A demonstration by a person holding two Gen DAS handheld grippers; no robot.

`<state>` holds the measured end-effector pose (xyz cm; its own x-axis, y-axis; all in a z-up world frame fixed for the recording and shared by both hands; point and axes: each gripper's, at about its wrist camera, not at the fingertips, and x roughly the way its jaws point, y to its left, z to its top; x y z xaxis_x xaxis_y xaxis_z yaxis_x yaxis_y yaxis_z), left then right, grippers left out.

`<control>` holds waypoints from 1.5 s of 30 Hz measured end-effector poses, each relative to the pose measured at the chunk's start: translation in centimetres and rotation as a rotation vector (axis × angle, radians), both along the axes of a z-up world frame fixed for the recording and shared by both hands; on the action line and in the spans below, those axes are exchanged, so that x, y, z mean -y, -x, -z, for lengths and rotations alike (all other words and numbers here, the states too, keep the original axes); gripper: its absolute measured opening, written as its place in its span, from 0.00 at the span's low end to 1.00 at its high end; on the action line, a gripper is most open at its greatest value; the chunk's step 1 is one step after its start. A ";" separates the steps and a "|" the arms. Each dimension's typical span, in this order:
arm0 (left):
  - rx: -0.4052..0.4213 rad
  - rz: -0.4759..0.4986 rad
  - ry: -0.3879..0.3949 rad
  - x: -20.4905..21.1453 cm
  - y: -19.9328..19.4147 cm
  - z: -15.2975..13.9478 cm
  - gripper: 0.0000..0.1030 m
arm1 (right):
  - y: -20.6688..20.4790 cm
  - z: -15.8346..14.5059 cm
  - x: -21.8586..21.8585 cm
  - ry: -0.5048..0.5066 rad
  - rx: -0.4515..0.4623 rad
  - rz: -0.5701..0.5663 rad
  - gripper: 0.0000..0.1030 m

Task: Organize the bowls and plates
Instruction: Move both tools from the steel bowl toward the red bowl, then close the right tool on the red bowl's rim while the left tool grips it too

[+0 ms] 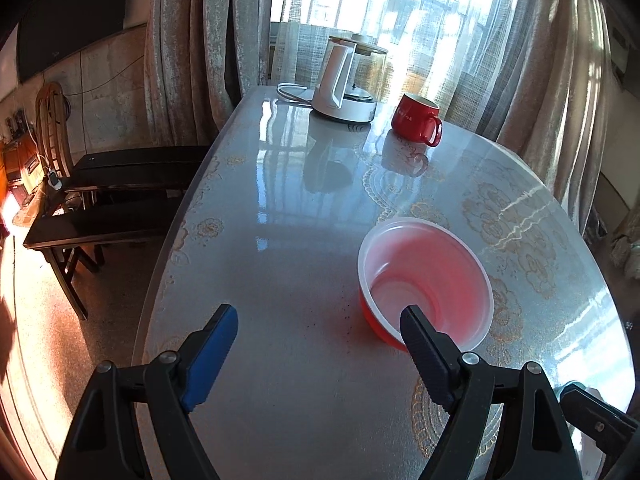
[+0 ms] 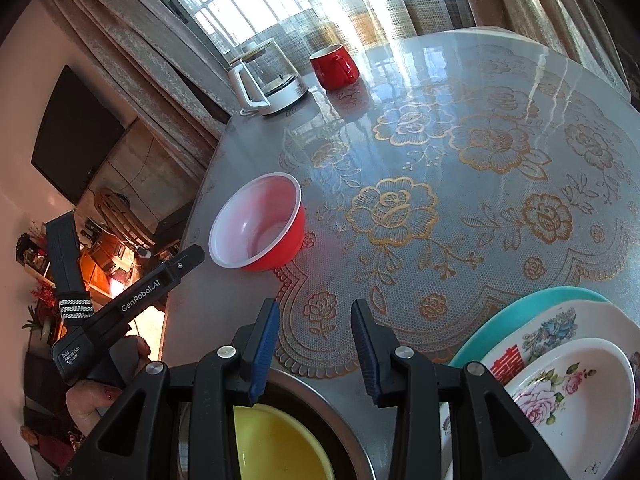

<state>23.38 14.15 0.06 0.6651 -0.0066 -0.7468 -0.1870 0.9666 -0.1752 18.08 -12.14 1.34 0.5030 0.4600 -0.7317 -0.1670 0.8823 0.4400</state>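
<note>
- The bench [image 1: 280, 280] is a glossy rounded top under clear glass, over a lace-like cloth with gold flower outlines
- A red bowl [image 1: 426, 280] of thin, smooth plastic with a white inside and white rim sits on the bench, round and deep, slightly translucent where light passes through
- The left hand-held gripper [image 1: 320, 328] hangs over the bench with its jaws spread wide and nothing between them; its right finger overlaps the bowl's near rim in the left wrist view, but I cannot tell whether it touches
- The right hand-held gripper [image 2: 316, 340] has its ribbed blue-faced jaws partly apart, holding nothing, above the lace cloth
- Only the right wrist view shows a stack at the near right: a teal plate [image 2: 516, 320] under a floral plate [image 2: 560, 324] and a glossy white floral bowl [image 2: 576, 400]
- The same view alone shows a yellow bowl [image 2: 280, 444] nested in a steel bowl [image 2: 340, 416] below the gripper, and a hand [image 2: 96, 396] on the left gripper's handle
- At the far edge stand a glass kettle [image 1: 348, 84] with white plastic handle and a shiny red mug [image 1: 418, 120]
- Only the left wrist view shows a dark wooden seat [image 1: 112, 200] beside the bench
</note>
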 end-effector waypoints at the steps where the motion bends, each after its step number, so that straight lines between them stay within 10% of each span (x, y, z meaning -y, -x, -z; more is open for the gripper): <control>1: 0.002 0.007 0.009 -0.1 -0.2 0.1 0.82 | -0.3 0.0 -0.1 0.004 0.000 0.000 0.37; 32: 0.002 0.141 0.041 0.7 -2.7 2.7 0.77 | -9.6 3.2 -6.1 0.045 -0.086 -0.033 0.37; 45: 0.011 0.135 0.040 0.8 -2.8 3.0 0.49 | -9.6 3.7 -6.5 0.030 -0.077 -0.070 0.21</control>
